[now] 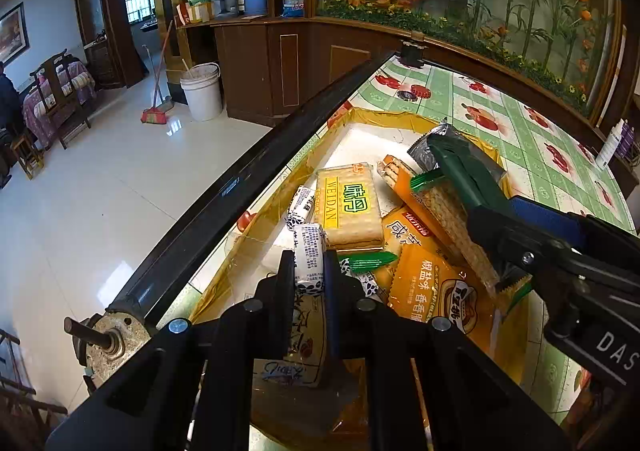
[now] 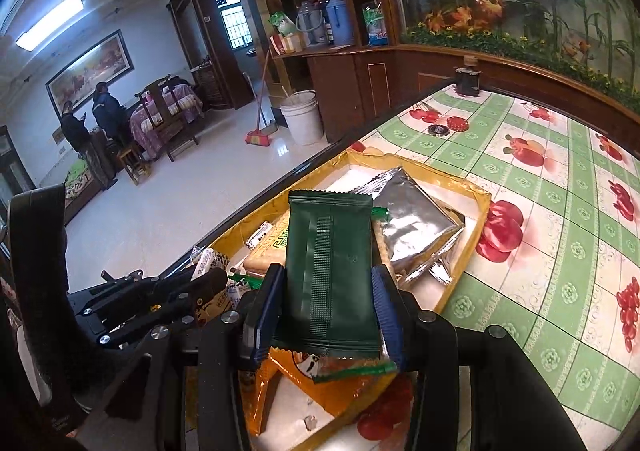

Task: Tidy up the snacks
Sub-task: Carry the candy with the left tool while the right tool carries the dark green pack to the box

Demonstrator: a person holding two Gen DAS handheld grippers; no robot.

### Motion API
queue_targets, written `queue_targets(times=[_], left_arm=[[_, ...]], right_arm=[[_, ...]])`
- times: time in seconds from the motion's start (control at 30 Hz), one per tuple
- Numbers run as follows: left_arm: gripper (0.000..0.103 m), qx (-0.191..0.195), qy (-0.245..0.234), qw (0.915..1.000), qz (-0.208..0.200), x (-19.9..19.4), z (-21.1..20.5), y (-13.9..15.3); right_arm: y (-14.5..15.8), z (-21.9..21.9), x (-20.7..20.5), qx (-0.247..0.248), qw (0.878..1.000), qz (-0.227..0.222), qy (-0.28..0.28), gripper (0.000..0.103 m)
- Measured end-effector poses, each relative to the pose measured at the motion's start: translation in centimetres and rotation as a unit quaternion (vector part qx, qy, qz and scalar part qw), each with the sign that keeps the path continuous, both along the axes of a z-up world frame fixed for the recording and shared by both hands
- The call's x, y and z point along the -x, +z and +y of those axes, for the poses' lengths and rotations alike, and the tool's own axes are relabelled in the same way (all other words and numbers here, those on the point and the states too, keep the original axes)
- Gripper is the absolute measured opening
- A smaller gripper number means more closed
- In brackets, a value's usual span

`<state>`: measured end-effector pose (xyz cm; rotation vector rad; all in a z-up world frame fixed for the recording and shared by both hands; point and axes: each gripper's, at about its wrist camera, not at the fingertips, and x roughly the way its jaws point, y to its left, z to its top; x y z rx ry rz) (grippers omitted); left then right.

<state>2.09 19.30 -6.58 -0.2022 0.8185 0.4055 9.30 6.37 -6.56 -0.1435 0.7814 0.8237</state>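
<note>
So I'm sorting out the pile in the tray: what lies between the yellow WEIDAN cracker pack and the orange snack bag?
A green wrapper end lies between the WEIDAN cracker pack and the orange snack bag; the left wrist view shows it.

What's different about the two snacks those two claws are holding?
The left gripper pinches a small white candy roll with black print; the right gripper clamps a dark green packet, flat, plain and much larger. The white candy roll fits in a narrow gap between the fingers, while the dark green packet forces them wide apart and sticks out well beyond them. Both are sealed snacks held above the yellow tray.
</note>
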Motion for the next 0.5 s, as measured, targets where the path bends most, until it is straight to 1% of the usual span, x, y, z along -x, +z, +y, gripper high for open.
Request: queue_targets(times=[0.5], left_arm=[[0.011, -0.002, 0.001, 0.9998, 0.019, -1.3, 0.2, -0.6]], right_arm=[[-0.2, 1.7, -1.8, 0.003, 1.000, -0.010, 0.003, 0.046]])
